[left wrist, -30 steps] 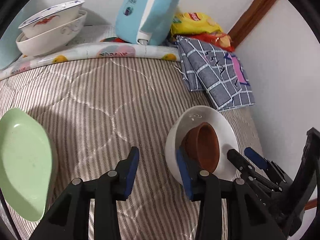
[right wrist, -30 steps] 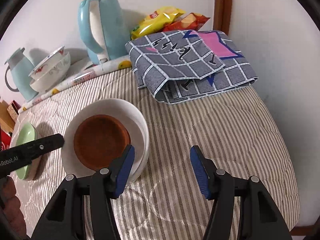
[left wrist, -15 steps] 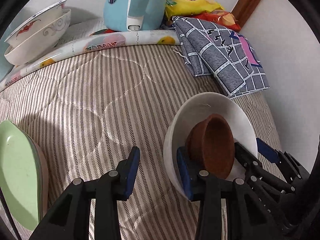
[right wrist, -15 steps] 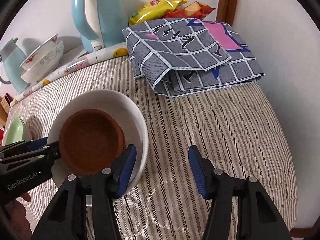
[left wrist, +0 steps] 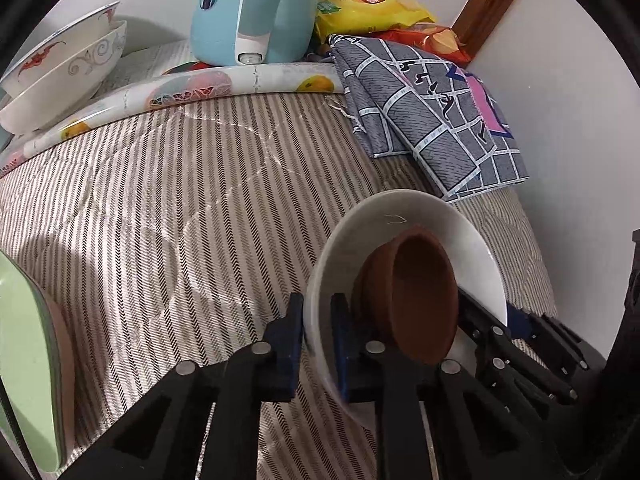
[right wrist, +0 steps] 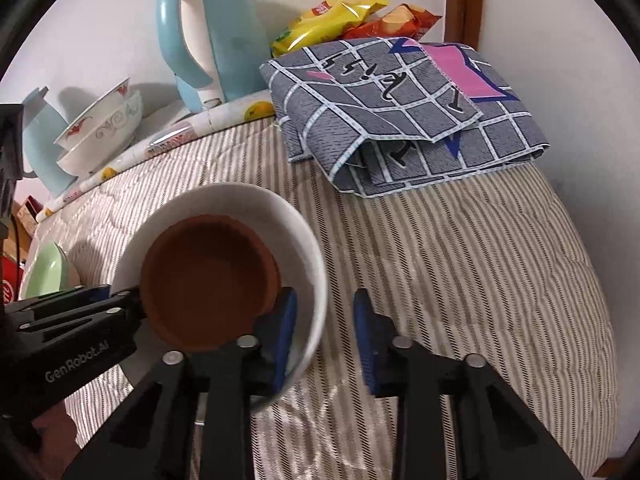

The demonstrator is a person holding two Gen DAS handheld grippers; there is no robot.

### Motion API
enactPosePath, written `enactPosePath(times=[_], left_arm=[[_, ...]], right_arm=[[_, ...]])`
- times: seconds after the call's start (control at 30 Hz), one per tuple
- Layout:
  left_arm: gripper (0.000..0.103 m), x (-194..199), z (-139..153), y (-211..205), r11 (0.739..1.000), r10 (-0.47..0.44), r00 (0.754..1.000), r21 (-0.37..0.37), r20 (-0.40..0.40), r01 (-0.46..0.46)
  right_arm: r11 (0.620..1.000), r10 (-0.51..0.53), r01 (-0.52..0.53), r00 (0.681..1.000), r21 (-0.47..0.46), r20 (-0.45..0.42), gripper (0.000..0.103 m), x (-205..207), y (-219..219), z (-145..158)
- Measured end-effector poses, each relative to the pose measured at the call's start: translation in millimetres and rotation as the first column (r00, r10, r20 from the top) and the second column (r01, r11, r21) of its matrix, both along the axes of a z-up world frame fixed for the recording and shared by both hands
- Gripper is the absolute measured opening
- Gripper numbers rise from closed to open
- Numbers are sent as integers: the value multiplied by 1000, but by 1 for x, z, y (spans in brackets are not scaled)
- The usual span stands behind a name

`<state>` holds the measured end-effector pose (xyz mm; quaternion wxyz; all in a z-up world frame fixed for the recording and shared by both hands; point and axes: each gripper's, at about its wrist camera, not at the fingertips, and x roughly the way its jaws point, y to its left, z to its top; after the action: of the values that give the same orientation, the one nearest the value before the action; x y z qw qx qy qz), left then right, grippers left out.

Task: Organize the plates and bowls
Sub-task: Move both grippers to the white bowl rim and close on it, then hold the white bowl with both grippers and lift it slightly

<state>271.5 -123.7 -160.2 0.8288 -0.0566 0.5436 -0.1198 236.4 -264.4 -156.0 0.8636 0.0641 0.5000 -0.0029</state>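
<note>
Left wrist view: left gripper (left wrist: 316, 344) clamped on the near rim of one white bowl (left wrist: 360, 224), one blue pad outside the wall, the other inside. One brown bowl (left wrist: 416, 300) nested inside the white one, leaning toward the right. Both bowls near the right edge of the striped quilt (left wrist: 180, 208). Right gripper (left wrist: 516, 320) visible across the bowl, at its far rim. One green plate (left wrist: 24, 368) at the left edge of the quilt. Two patterned bowls (left wrist: 64, 68) stacked at the far left corner. One blue kettle (left wrist: 256, 8) at the far edge, on a fruit-print mat (left wrist: 200, 88). One folded checked cloth (left wrist: 432, 120) at the far right corner, with one yellow snack bag (left wrist: 368, 4) and one orange snack bag (left wrist: 436, 40) behind it.

Right wrist view: right gripper (right wrist: 324, 336) with jaws closing around the white bowl's (right wrist: 296, 216) near rim, left pad inside the wall, right pad outside and not yet touching it. Brown bowl (right wrist: 208, 276) inside, against the inner pad. Left gripper (right wrist: 120, 300) at the opposite rim, its grip point hidden behind the brown bowl. Green plate (right wrist: 44, 276) at the quilt's (right wrist: 460, 260) left edge. Stacked patterned bowls (right wrist: 104, 132) counted again as two. Kettle (right wrist: 216, 36), checked cloth (right wrist: 400, 112), yellow bag (right wrist: 328, 16) and orange bag (right wrist: 396, 20) along the far edge. One second pale blue vessel (right wrist: 38, 148) at far left, beside the stacked bowls.
</note>
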Motion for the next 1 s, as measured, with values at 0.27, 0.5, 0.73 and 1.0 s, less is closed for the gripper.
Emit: enactPosePath(times=[0.27, 0.5, 0.73, 1.0], left_arm=[[12, -1, 0, 0, 1000, 14, 1000, 3, 21, -14], [12, -2, -1, -1, 1000, 14, 999, 18, 31, -15], [12, 0, -2, -3, 1000, 12, 1000, 26, 23, -12], [12, -1, -2, -3, 1000, 11, 1000, 23, 29, -11]], right_arm=[[1000, -25, 25, 1000, 15, 13, 14, -1, 5, 1], [1000, -25, 25, 1000, 1, 17, 15, -3, 6, 2], [1000, -21, 21, 1000, -2, -7, 15, 1, 5, 2], [1000, -18, 18, 1000, 0, -7, 15, 1, 5, 1]])
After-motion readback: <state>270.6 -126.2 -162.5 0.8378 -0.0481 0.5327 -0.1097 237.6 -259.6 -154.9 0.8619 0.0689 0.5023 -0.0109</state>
